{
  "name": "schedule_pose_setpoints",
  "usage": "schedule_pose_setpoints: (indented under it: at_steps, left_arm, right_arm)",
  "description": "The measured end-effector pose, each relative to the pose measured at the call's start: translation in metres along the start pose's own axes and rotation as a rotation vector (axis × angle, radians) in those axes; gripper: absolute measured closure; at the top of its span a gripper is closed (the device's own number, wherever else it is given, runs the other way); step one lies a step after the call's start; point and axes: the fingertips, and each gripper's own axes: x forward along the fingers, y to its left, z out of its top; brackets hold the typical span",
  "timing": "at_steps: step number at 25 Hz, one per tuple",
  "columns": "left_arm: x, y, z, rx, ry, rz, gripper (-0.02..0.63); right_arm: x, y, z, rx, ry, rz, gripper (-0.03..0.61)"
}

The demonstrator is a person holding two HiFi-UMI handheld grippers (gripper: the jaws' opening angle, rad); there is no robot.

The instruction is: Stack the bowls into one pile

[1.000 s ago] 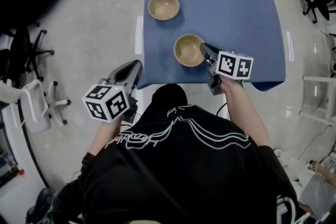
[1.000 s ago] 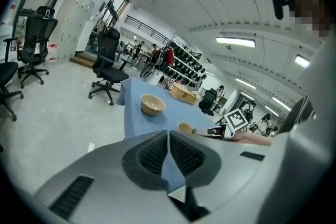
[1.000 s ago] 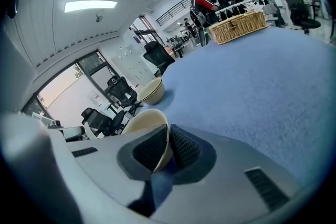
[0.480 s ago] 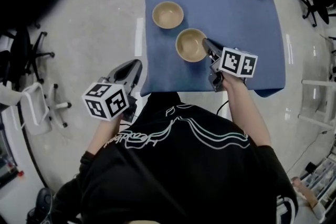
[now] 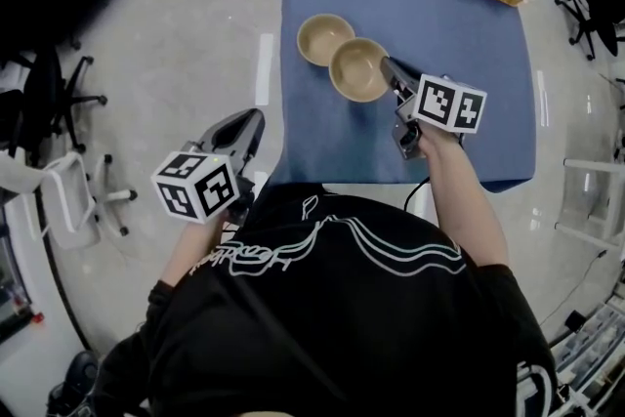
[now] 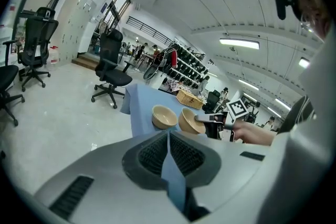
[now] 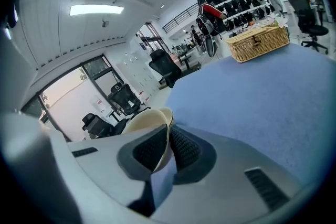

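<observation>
Bowl (image 5: 357, 70) rim between jaws of right gripper (image 5: 388, 67)

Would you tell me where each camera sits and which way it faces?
Head view: head-mounted, steeply down at the table; torso, arms, left gripper, right gripper show.
Left gripper view: on that gripper, toward the table; shut jaws show.
Right gripper view: on that gripper, along the table toward the basket; jaws clamp the bowl.
Shared: all show that bowl.

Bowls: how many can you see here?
2. One bowl sits on the blue table near its left edge; the second bowl is beside it, gripped at its rim by the right tongs. None looks hidden.
</observation>
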Motion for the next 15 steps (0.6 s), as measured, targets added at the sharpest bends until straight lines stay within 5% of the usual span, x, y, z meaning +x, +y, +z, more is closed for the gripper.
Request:
schedule_pose_setpoints:
  at_steps: [15]
  left_arm:
    - [-0.02, 0.041, 0.025, -0.032, -0.01, 0.056, 0.581]
  right_arm:
    - [0.062, 0.016, 0.031, -0.004, 0.008, -0.01, 0.532]
